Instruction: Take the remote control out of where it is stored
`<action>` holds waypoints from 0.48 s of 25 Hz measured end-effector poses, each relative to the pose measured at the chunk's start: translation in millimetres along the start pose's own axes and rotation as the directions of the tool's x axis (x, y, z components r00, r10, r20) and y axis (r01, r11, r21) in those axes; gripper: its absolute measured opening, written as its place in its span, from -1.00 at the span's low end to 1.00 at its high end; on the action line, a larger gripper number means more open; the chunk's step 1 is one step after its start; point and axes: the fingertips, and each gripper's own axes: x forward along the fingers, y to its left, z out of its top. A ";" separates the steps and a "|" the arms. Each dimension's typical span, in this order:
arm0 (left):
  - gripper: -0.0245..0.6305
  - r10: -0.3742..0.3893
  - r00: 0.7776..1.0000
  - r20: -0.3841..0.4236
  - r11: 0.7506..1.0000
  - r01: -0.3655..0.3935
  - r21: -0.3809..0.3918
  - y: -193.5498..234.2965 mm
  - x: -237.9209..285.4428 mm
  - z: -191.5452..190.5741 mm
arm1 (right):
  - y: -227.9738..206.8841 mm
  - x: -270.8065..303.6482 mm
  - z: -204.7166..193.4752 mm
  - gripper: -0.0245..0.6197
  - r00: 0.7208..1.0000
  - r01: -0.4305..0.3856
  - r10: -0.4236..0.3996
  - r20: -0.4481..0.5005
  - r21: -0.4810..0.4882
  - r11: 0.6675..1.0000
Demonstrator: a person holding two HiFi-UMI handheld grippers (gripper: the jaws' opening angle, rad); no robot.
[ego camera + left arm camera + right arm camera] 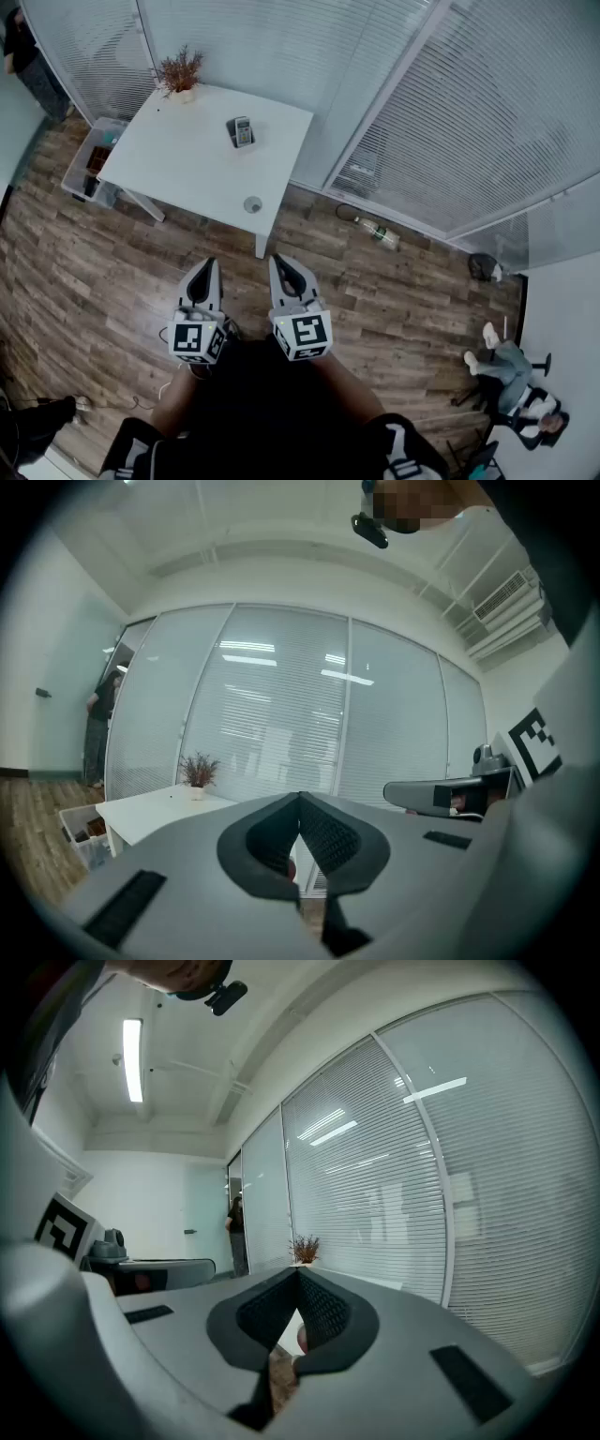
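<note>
The remote control (243, 130) sits near the far middle of the white desk (178, 178), apparently upright in a small dark holder (233, 138). Only its upper part is exposed. A potted plant (180, 75) occupies the far corner, and a small round object (252, 204) lies near the front edge. Both are well apart from the remote.

The left gripper (203, 270) and right gripper (282, 263) are held side by side over the floor, short of the desk, pointing roughly level. Each gripper's own view shows the pads pressed together at the tip with nothing between them: left gripper (299, 800), right gripper (298, 1275).

Assessment: the approach has not yet begun.

Recommended:
- Open the working gripper before arrival.
- Bring it in over the front edge, clear of the round object.
- Clamp across the remote's exposed upper body.
- Draw it out along the holder's own axis, not sideways.
- The light holder may lift too, so the spare gripper should steady it.
</note>
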 end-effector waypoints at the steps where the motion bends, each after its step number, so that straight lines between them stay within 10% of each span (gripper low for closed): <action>1: -0.90 0.002 1.000 0.000 1.000 -0.002 0.002 -0.5 -0.3 -0.4 | -0.1 -0.7 -0.7 -0.92 1.000 -0.001 0.001 -0.002 0.003 1.000; 12: -0.90 0.006 1.000 -0.006 1.000 -0.006 0.010 -2.4 -2.4 -2.6 | 4.4 -1.9 -4.7 -0.92 1.000 -0.018 0.018 -0.015 0.003 1.000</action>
